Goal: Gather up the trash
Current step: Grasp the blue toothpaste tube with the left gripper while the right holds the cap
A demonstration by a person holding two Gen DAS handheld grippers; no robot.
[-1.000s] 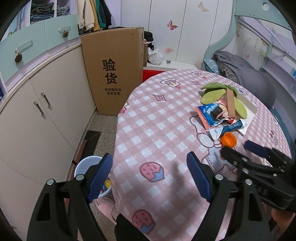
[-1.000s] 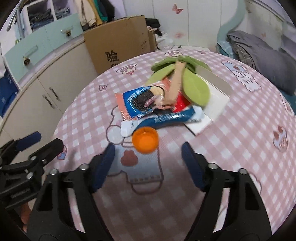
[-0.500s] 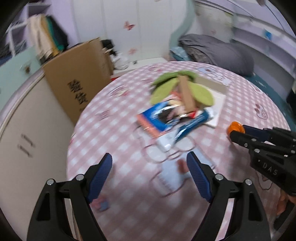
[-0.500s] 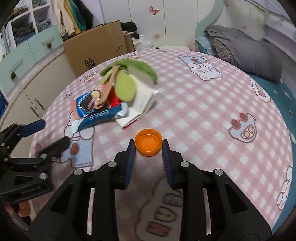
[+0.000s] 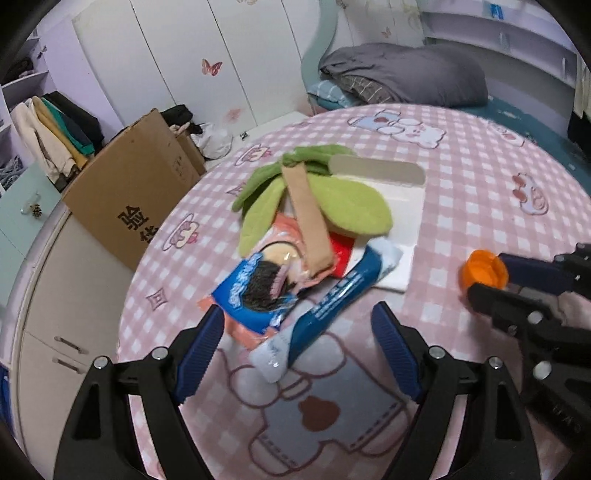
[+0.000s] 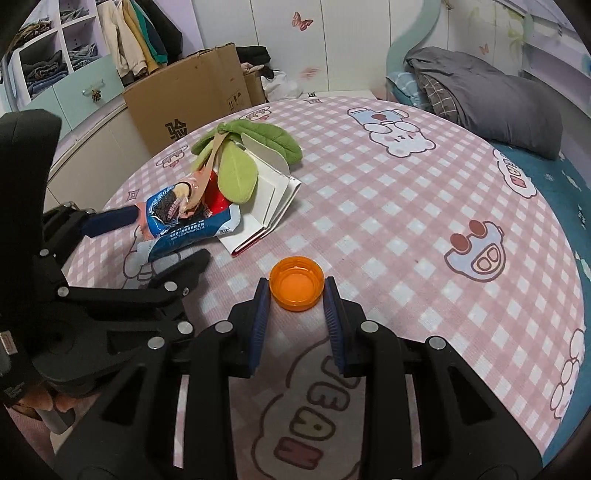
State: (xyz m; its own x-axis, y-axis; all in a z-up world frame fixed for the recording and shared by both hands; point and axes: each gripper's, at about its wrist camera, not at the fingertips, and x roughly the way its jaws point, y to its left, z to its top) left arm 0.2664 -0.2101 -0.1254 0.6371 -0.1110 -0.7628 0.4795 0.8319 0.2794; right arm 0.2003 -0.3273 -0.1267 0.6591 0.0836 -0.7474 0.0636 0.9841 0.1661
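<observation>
A home bedroom: bed (image 6: 480, 92), butterfly-stickered wardrobe (image 5: 192, 59), hanging clothes (image 6: 140, 33).

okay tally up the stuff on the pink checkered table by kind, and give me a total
Snack wrappers: 2, blue cookie wrapper and long blue wrapper
Orange bottle cap: 1, held in the right gripper
Plush leaf toy: 1
White booklet: 1
Total: 5

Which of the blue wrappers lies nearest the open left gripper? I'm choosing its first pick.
The long dark-blue wrapper with white ends: its pale end reaches between the left gripper fingers. The light-blue cookie wrapper lies just behind it.
</observation>
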